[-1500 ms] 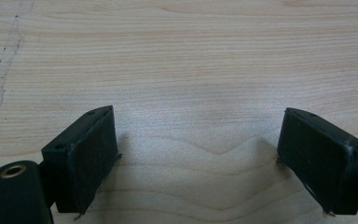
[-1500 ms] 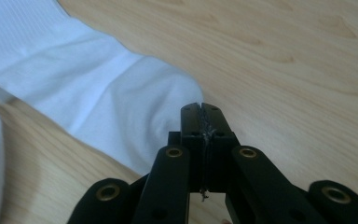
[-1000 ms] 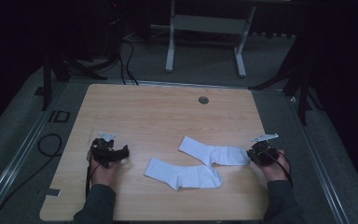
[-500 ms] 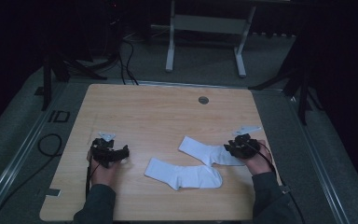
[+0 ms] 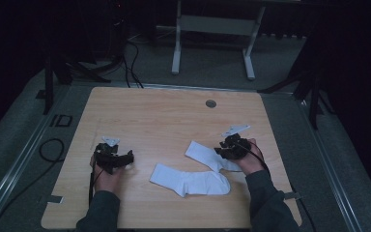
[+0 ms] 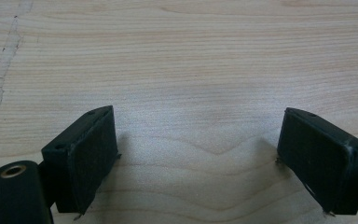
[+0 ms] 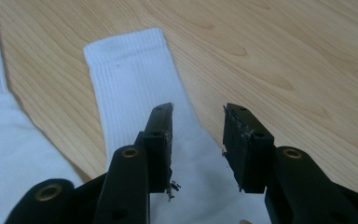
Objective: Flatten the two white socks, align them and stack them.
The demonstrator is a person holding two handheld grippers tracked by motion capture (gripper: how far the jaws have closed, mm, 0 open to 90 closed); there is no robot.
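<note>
Since a second ago my right hand-held gripper (image 5: 224, 149) has slid left onto the far sock (image 5: 206, 155), jaws parted, straddling the cloth without clamping it. Near sock (image 5: 189, 179) lies just beside it, mid-surface (image 5: 164, 116). Left hand-held gripper (image 5: 116, 158) unmoved, jaws wide apart over bare wood.

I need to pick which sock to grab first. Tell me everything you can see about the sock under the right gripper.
The white sock looks like ribbed knit at its cuff, smoother lower down. It lies flat on the wooden table, cuff pointing away from the right gripper, whose open fingers hover over its body. In the high view its far end overlaps the other sock.
</note>
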